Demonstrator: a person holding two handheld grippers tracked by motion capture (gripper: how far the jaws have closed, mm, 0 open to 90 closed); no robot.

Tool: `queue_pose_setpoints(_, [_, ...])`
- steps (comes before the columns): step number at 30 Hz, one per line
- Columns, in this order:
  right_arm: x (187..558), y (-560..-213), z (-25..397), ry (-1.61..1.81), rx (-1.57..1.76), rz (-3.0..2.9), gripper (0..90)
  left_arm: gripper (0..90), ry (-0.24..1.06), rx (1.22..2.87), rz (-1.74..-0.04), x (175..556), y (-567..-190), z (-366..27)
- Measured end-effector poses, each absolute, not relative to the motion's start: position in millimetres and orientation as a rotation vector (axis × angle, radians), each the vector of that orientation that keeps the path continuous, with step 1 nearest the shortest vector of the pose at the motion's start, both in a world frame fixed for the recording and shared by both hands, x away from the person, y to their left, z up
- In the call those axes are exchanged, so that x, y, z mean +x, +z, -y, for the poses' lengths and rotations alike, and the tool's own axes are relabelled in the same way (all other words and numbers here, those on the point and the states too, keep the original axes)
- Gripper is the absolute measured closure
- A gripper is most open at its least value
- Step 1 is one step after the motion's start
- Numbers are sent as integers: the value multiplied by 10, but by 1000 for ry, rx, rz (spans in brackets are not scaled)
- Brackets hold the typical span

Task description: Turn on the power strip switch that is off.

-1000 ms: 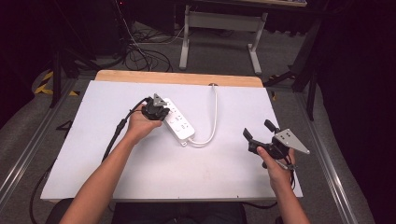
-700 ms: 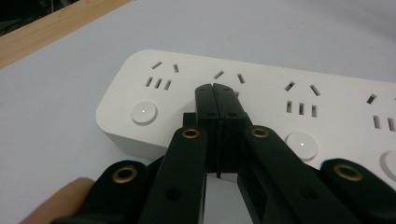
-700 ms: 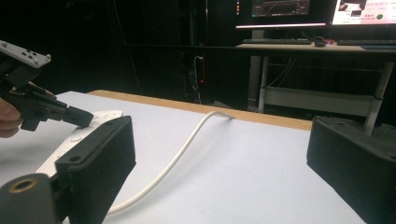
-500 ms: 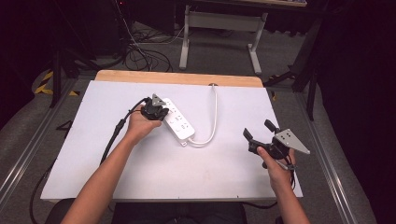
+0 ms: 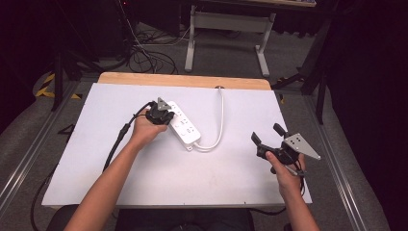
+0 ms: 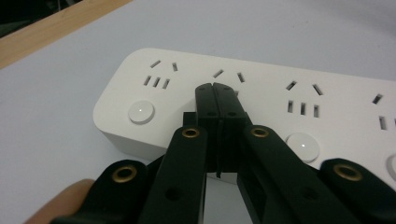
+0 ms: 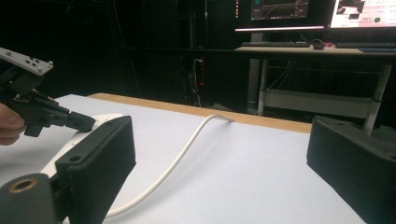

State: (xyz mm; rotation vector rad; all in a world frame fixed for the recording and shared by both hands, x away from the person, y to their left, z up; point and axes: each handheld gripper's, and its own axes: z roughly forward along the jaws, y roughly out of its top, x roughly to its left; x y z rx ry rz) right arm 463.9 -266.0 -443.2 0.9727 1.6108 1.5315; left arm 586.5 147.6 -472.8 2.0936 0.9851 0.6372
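The power strip (image 5: pixel 182 128) is lying mid-table, the left gripper (image 6: pixel 215 91) pressing clenched jaws onto its top between round buttons. Beyond its cord (image 5: pixel 220 115), the right gripper (image 5: pixel 268 134) is idling agape. An off-centre push risks sliding the strip.

Power strip (image 5: pixel 182 125) on table (image 5: pixel 86 159).

**Dark room around a white table**

The white table top (image 5: pixel 96 159) has a wooden edge (image 5: pixel 183 80) at its far side. Behind it, at the upper centre, a grey metal desk frame (image 5: pixel 226 21) stands on grey carpet floor (image 5: pixel 298 115). Black cables (image 5: pixel 144 57) lie at the upper left. Lit monitors (image 7: pixel 322 9) glow at the upper right.
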Motion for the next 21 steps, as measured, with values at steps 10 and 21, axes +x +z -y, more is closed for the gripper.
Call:
queue_pose_setpoints(10, [4634,-4429,2658,1524,973,-1609,85,900,605,2076,-998,5880,-4726,-1496])
queue_pose_setpoints(21, [4602,-4414,2682,1529,977,-1598,85,900,596,2070,-1006,5881,-4725,-1497])
